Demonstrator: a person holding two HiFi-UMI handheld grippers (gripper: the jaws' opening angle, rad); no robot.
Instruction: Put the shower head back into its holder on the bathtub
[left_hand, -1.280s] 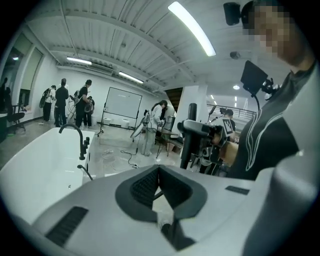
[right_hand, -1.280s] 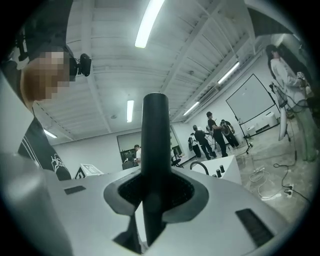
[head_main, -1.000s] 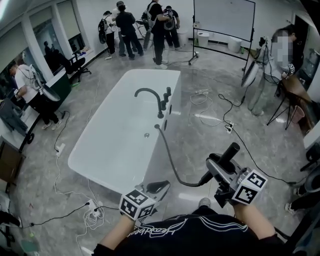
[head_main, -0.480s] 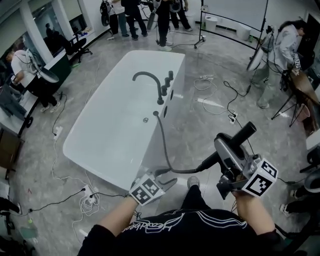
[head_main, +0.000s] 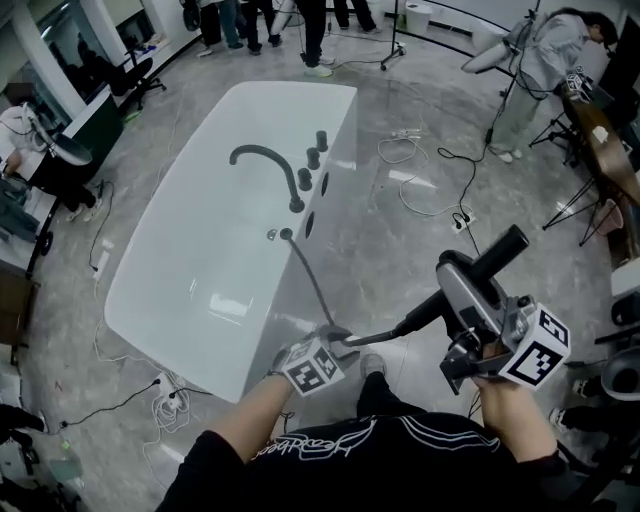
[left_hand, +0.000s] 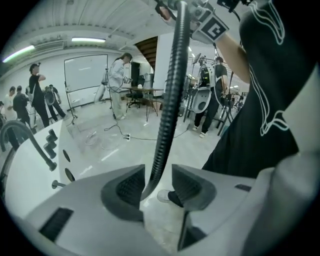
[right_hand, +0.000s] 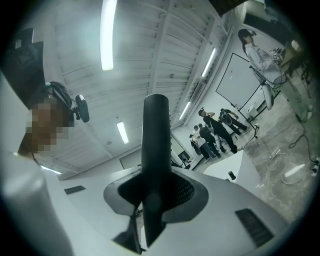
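Observation:
The white bathtub lies ahead on the left, with a dark curved faucet and knobs on its right rim. A dark ribbed hose leaves that rim and runs toward me. My left gripper is open at the tub's near corner. The hose passes between the jaws of this left gripper, with a gap beside it. My right gripper is shut on the black shower head, held over the floor right of the tub. In the right gripper view the shower head stands up between the jaws.
Cables trail across the grey floor right of the tub. A power strip with white leads lies at its near left corner. People stand at the far end, and a person is among tripods at the right. My shoe is below the hose.
My left gripper has dropped forward to the hose and its jaws have opened around it. My right gripper has carried the shower head rightward. The tub has shifted left in the head view.

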